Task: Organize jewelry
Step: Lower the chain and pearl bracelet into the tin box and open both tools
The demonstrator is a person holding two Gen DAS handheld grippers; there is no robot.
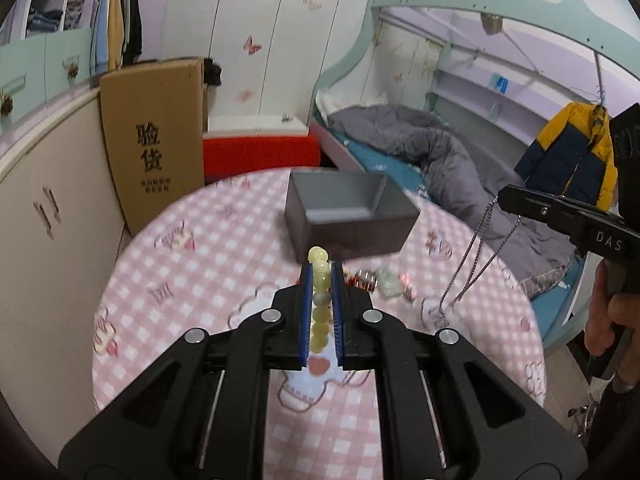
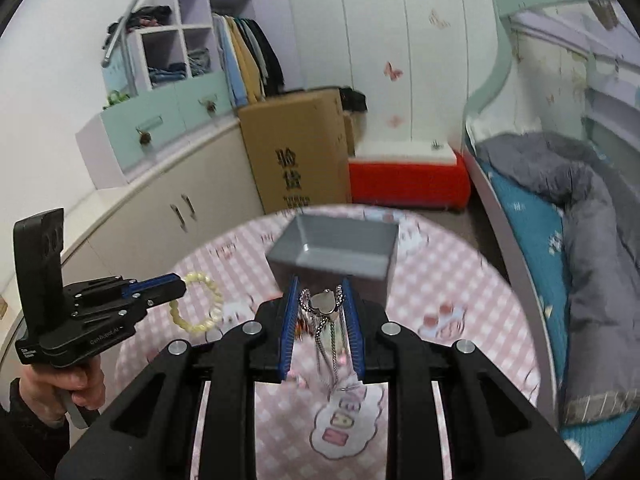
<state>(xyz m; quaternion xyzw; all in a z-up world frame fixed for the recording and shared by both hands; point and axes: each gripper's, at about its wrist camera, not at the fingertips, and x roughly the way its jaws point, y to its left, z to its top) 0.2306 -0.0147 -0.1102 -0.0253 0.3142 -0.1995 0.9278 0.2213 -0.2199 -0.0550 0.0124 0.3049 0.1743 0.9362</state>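
My left gripper is shut on a pale yellow bead bracelet, held above the round table; it also shows in the right wrist view with the bracelet hanging as a ring. My right gripper is shut on a silver chain necklace with a heart pendant; in the left wrist view the right gripper holds the chain dangling to the table. An open grey box stands at the table's far side, also in the right wrist view.
The table has a pink checked cloth. More small jewelry lies in front of the box. Beyond the table are a cardboard box, a red and white chest, cupboards at left and a bunk bed at right.
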